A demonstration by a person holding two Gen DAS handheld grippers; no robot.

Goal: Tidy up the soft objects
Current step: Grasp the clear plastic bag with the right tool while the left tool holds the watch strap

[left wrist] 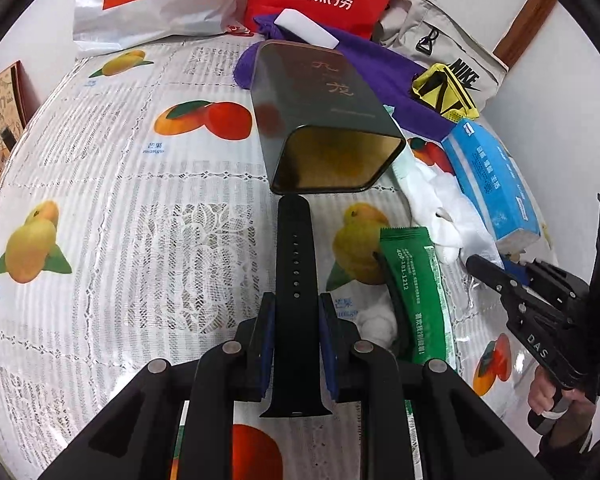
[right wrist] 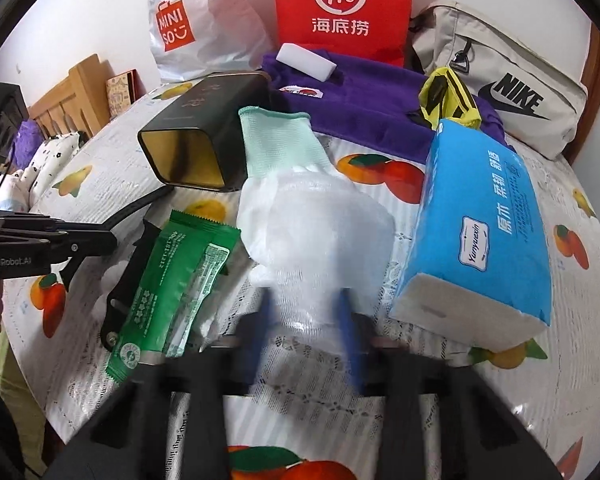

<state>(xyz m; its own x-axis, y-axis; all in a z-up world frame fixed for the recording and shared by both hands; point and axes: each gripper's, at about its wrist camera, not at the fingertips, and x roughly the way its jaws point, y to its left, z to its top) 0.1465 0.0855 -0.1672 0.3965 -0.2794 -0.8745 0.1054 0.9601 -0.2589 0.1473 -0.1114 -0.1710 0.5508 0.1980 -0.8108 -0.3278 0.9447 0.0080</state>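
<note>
Beyond the tool, at the far edge of the bench, a crinkled white plastic bag (right wrist: pixel 204 28) shows an orange square reading "MINISO". Beside it, a red paper bag (right wrist: pixel 341 4) carries a white circled "Hi" above the characters "海底捞". To the far right, a beige fabric bag (right wrist: pixel 511 92) bears "NIKE" in black. Ahead and left of the tool, a dark rectangular tin (left wrist: pixel 323 116) lying on its side shows the gold characters "九" and "龙". Right of the tool, a blue tissue pack (right wrist: pixel 479 224) reads "Yunyuexin". A green foil sachet (left wrist: pixel 415 292) shows "400-161-1212". The other black tool (left wrist: pixel 539 344) is marked "DAS" in one view and "GenRobot.AI" in the other.
</note>
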